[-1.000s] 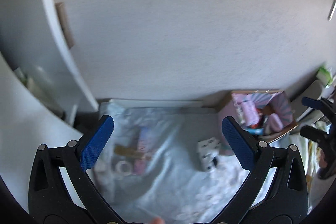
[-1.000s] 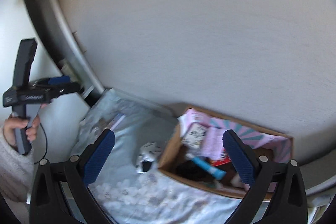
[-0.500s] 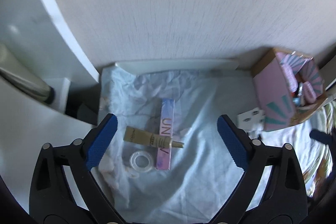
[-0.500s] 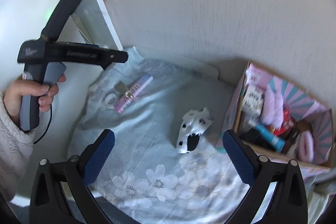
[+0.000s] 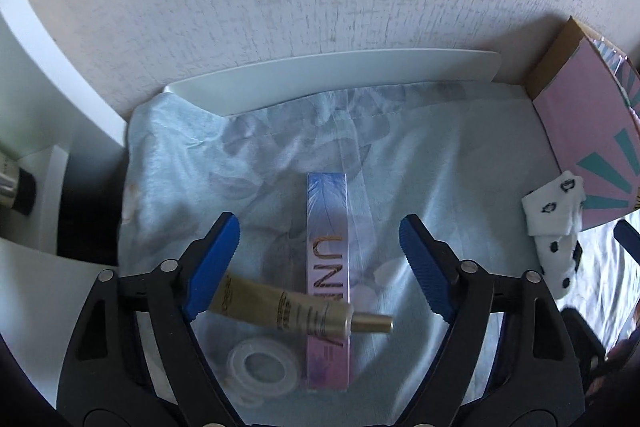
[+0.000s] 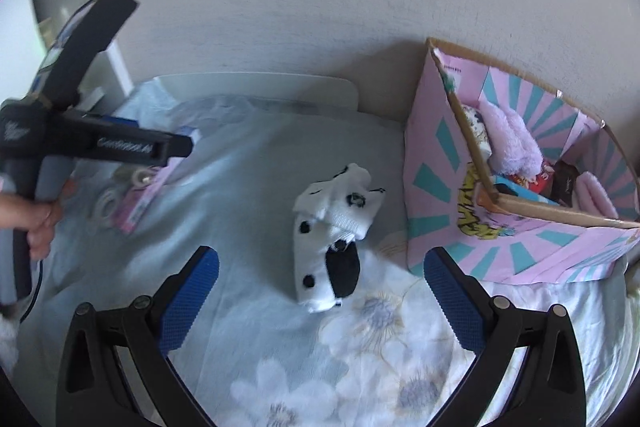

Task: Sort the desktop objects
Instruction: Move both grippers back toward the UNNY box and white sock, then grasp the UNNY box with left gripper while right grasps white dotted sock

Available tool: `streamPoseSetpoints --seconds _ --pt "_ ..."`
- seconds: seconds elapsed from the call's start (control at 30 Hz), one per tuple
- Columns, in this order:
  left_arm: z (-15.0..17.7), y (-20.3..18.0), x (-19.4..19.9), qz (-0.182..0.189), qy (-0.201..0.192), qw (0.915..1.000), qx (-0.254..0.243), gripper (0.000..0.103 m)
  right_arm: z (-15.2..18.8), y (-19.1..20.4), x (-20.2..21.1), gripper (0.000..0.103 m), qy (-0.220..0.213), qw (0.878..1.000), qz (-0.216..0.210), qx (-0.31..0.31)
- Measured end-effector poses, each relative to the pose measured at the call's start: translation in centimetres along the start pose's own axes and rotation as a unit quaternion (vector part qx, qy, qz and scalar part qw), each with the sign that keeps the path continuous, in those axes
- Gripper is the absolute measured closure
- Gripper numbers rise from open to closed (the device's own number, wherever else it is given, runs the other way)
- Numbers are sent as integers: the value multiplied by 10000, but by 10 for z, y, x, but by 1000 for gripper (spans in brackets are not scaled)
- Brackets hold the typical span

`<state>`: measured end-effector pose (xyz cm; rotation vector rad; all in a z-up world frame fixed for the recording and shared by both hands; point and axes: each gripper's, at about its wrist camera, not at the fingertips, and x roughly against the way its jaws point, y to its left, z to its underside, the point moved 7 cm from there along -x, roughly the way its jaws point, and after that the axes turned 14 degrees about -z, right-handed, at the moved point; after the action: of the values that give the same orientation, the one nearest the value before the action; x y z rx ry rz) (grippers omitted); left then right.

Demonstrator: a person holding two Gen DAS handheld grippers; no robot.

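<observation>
Left wrist view. The left gripper [image 5: 318, 263] hangs over the cloth [image 5: 460, 187] that covers the worktop, its fingers [image 5: 212, 267] spread wide and holding nothing. Between them lies a long carton [image 5: 326, 227], running near to far. A gold tube [image 5: 288, 309] lies across the near part of the carton, its cap pointing right and its tail touching or passing just under the left finger; which of the two cannot be told. A clear tape roll [image 5: 262, 367] sits near the camera, just left of the carton. A sock [image 5: 554, 227] lies far right, against the pink box [image 5: 584, 131].

Handling, as a judgement: the tube is light and soft, so it dents under pressure; take it across the middle of its body, not at the slick cap. The carton is stiff and light; take it across its narrow width. The tape roll is flat and smooth and looks likely to slip.

Right wrist view. The right gripper [image 6: 320, 291] has its fingers [image 6: 190, 301] released and empty. The spotted sock [image 6: 332, 227] lies crumpled between and beyond them, just left of the box [image 6: 436, 187], which already holds soft pink items. The sock is limp and light; pinch it at the bunched middle. The left gripper [image 6: 96, 143] shows at far left, over the carton [image 6: 152, 191].
</observation>
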<state>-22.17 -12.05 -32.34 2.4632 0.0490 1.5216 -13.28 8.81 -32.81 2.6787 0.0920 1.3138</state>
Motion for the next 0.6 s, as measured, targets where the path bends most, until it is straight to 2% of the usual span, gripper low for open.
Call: streamPoseSetpoints --seconds 0.07,0.2,0.3,0.33,0.53,0.57,0.6 --pt "0 -1 -4 5 28 10000 -7 25 -1 -4 -8 6 -3 10000 10 -88" --pt "2 -3 -9 94 93 9999 -4 32 1 -11 -24 20 141 9996 -45 -245" --pt "4 -4 -10 169 180 9997 38 41 2 -14 -32 30 243 9994 -30 -265" --pt "5 -4 -11 182 211 9996 44 53 2 -14 -33 35 253 9992 -67 -286" --pt "10 0 -6 72 187 9998 19 76 6 -14 -40 68 404 9987 -172 -253" --pt "11 2 -5 57 202 9998 28 81 5 -12 -41 70 421 9986 -209 -224" --pt "11 3 -5 67 233 9997 49 81 5 -11 -41 73 440 9986 -211 -206"
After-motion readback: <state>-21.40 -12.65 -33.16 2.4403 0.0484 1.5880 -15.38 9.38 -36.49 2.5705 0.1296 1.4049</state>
